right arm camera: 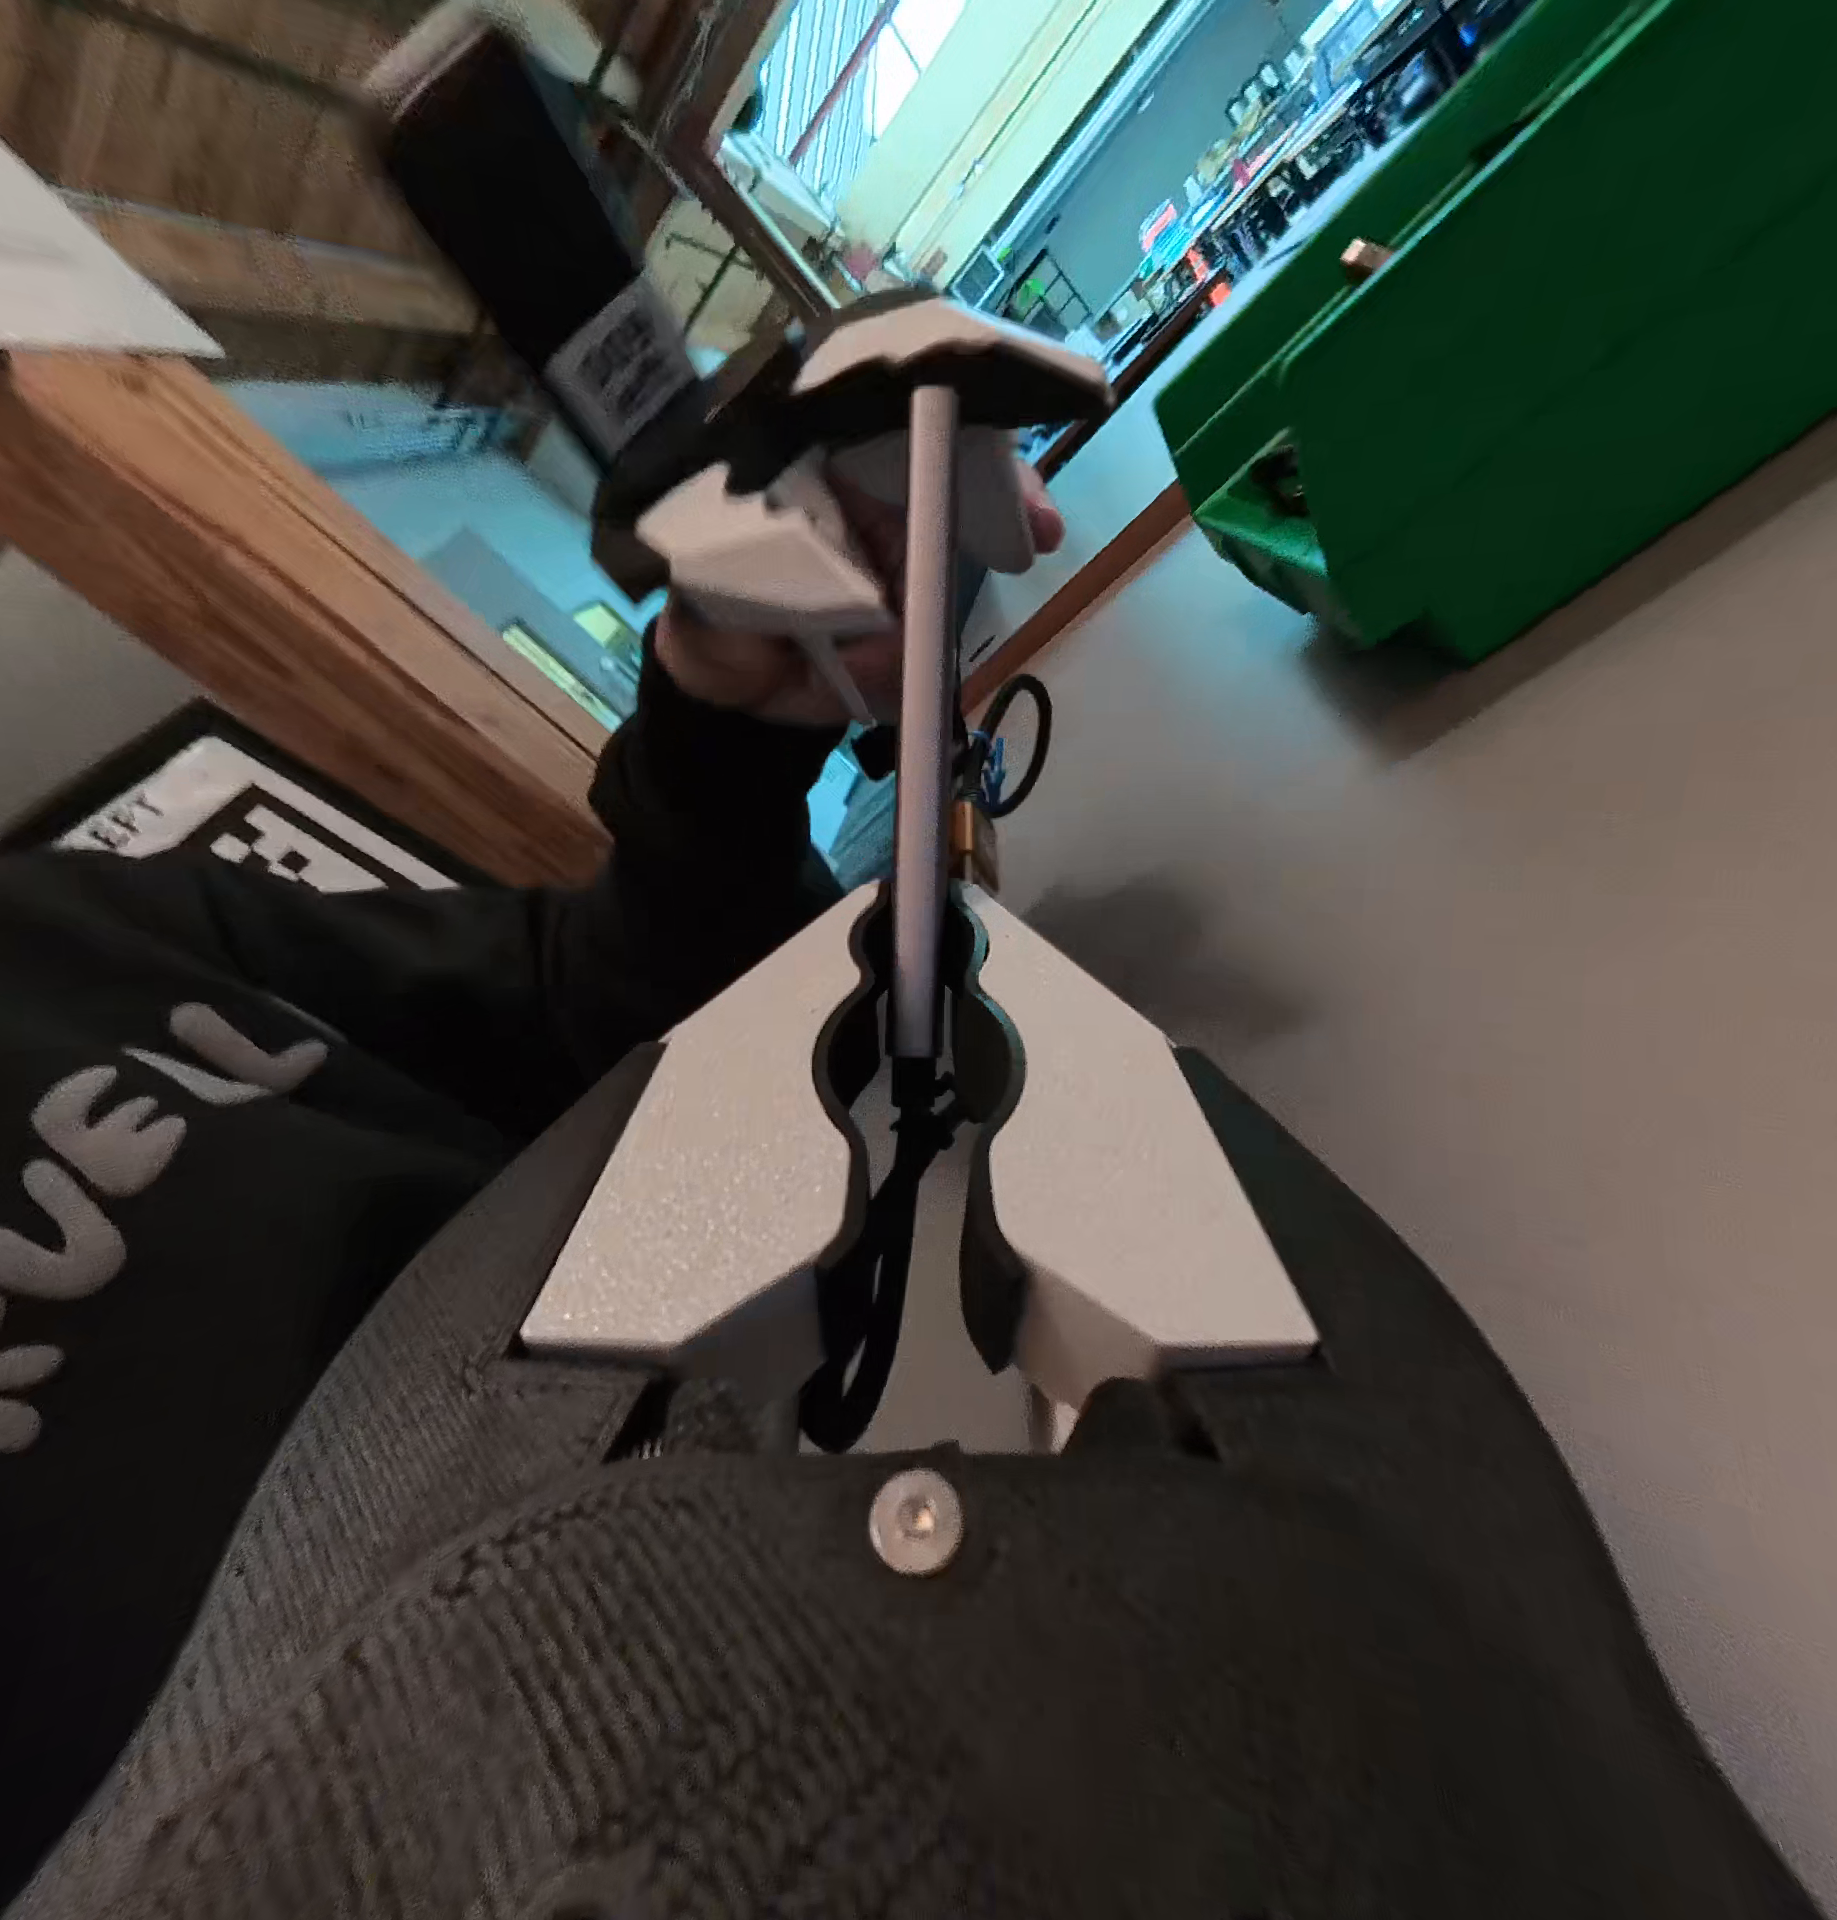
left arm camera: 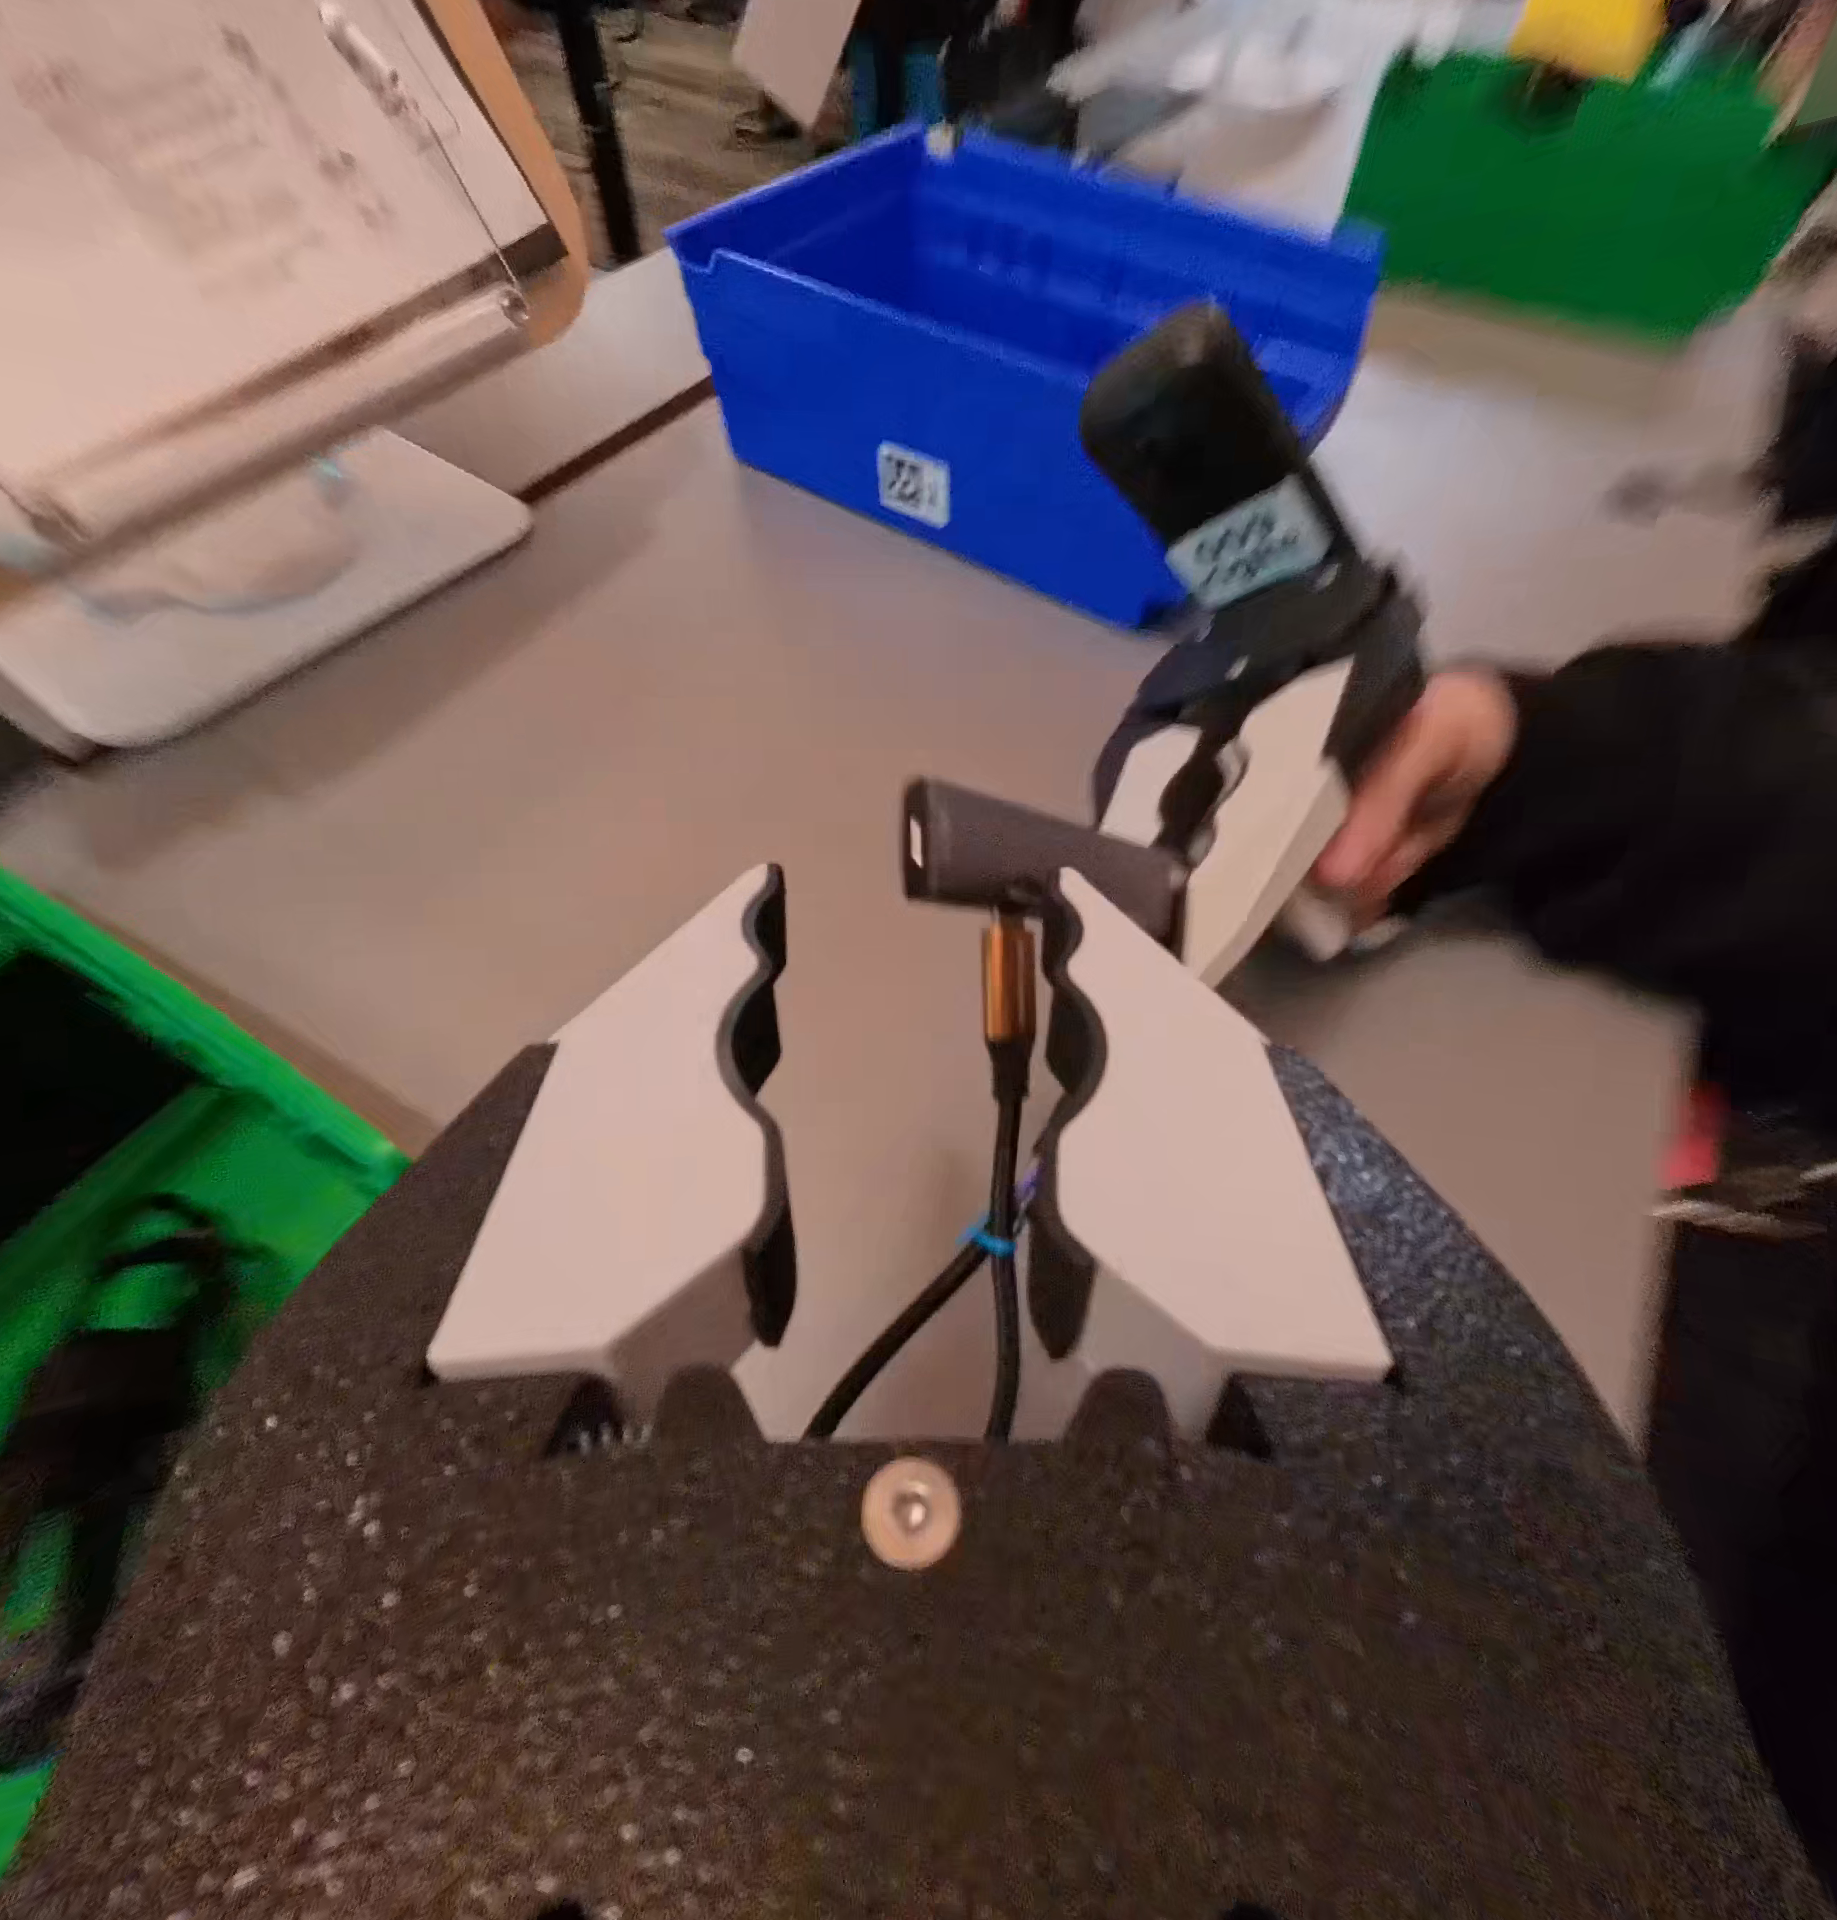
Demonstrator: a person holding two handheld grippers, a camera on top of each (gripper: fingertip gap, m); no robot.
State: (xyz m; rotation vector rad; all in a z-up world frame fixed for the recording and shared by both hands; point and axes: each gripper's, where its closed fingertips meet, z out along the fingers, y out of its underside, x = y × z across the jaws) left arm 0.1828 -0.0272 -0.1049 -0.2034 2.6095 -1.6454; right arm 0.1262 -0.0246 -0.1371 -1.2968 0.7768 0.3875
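My right gripper (right arm camera: 919, 914) is shut on one end of a slim grey bar-shaped device (right arm camera: 924, 665), seen edge-on. In the left wrist view the same device (left arm camera: 1039, 847) lies crosswise just past my left gripper (left arm camera: 919, 899), whose jaws stand open and hold nothing. A black cable with a gold plug (left arm camera: 1007, 987) is plugged into the device. It hangs down between the left fingers, close to the right one. The right gripper (left arm camera: 1200, 831) shows there at the right, held by a hand in a black sleeve. The left gripper (right arm camera: 852, 457) shows ahead in the right wrist view.
A blue bin (left arm camera: 945, 343) stands on the grey table (left arm camera: 581, 779) behind the device. Green bins sit at the left (left arm camera: 166, 1091), far right (left arm camera: 1579, 187) and right (right arm camera: 1516, 416). A white stand with a sheet (left arm camera: 218, 260) is at the back left. A wooden box (right arm camera: 218, 540) is at the left.
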